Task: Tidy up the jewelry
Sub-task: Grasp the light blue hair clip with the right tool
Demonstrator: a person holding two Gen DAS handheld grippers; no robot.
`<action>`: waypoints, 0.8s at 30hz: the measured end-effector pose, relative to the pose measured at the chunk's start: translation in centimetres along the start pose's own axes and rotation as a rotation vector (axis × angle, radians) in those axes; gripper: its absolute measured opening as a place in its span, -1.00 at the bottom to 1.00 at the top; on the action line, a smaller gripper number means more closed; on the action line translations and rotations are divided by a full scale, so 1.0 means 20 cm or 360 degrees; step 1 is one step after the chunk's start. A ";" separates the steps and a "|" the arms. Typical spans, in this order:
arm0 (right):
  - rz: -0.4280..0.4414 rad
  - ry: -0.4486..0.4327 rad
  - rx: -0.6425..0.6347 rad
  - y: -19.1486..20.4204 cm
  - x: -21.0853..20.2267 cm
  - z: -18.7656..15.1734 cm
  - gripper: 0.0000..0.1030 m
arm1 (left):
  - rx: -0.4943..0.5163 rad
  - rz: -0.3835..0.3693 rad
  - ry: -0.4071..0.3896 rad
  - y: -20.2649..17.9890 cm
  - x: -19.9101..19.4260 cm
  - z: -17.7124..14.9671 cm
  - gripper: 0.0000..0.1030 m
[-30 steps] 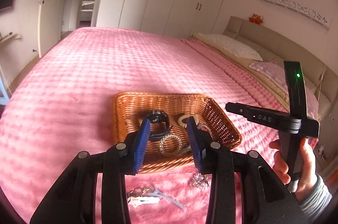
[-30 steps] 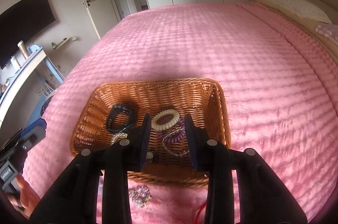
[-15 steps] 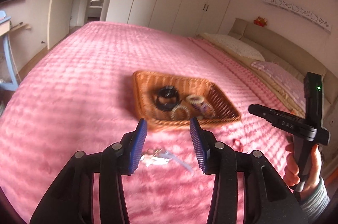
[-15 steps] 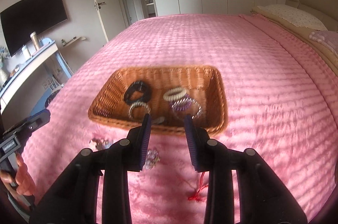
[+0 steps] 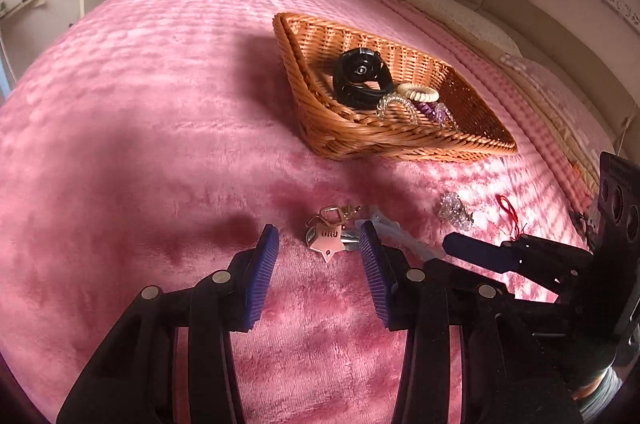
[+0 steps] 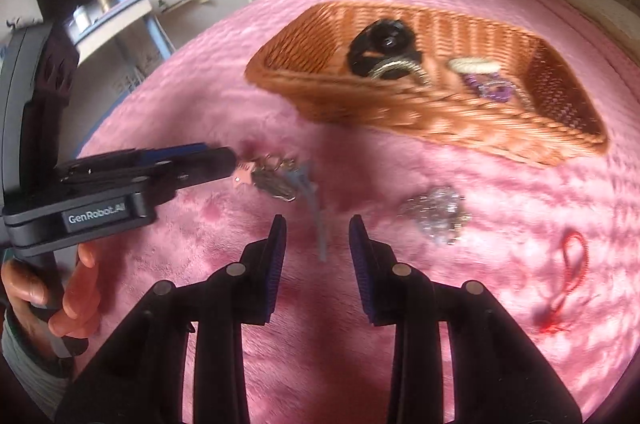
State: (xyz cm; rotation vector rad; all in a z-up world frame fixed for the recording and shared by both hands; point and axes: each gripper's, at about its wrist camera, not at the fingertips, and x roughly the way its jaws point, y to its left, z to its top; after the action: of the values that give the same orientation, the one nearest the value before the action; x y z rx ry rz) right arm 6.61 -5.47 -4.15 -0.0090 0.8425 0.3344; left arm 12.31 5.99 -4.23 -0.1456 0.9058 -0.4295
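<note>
Both tongs, left (image 5: pixel 319 266) and right (image 6: pixel 317 258), part-open and empty, have dropped from the basket (image 5: pixel 340 136) to the keyring (image 5: pixel 328 234) at its 6 o'clock, likely next in.

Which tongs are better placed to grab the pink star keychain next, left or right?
Left, probably. The left tongs stand open with the pink star keychain right between the tips. The right tongs sit over its pale strap, off to the side of the star.

We hold black grippers: the left gripper (image 5: pixel 318 256) and the right gripper (image 6: pixel 318 236) have ribbed blue pads (image 5: pixel 264 276), silver screws (image 5: pixel 221 276), "GenRobot.AI" lettering, and a grey sleeve (image 6: pixel 24 356).
</note>
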 end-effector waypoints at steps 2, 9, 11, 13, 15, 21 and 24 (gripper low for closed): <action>-0.0010 0.0020 -0.0006 0.01 0.03 0.00 -0.59 | 0.0005 -0.0022 0.0026 0.00 0.03 -0.01 -0.27; -0.0023 0.0016 0.0104 -0.07 0.02 -0.01 -0.89 | 0.0070 -0.0118 0.0069 -0.07 0.01 -0.06 -0.45; -0.0035 0.0019 0.0156 -0.11 0.00 -0.03 -0.89 | 0.0090 -0.0149 0.0085 -0.10 0.00 -0.09 -0.45; -0.0036 0.0015 0.0202 -0.15 -0.03 -0.05 -0.89 | 0.0117 -0.0179 0.0108 -0.14 -0.01 -0.13 -0.45; -0.0044 0.0004 0.0221 -0.17 -0.05 -0.08 -0.89 | 0.0158 -0.0208 0.0141 -0.19 -0.02 -0.16 -0.45; -0.0032 -0.0021 0.0207 -0.18 -0.08 -0.11 -0.89 | 0.0248 -0.0031 0.0067 -0.22 -0.09 -0.16 -0.40; -0.0025 -0.0017 0.0198 -0.18 -0.07 -0.11 -0.89 | 0.0162 0.0065 0.0032 -0.13 -0.07 -0.08 -0.39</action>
State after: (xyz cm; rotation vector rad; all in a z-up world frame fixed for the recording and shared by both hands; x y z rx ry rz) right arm 5.14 -9.57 -5.08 0.1017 0.8510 0.2666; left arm 9.52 4.28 -3.38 -0.0296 0.9034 -0.4388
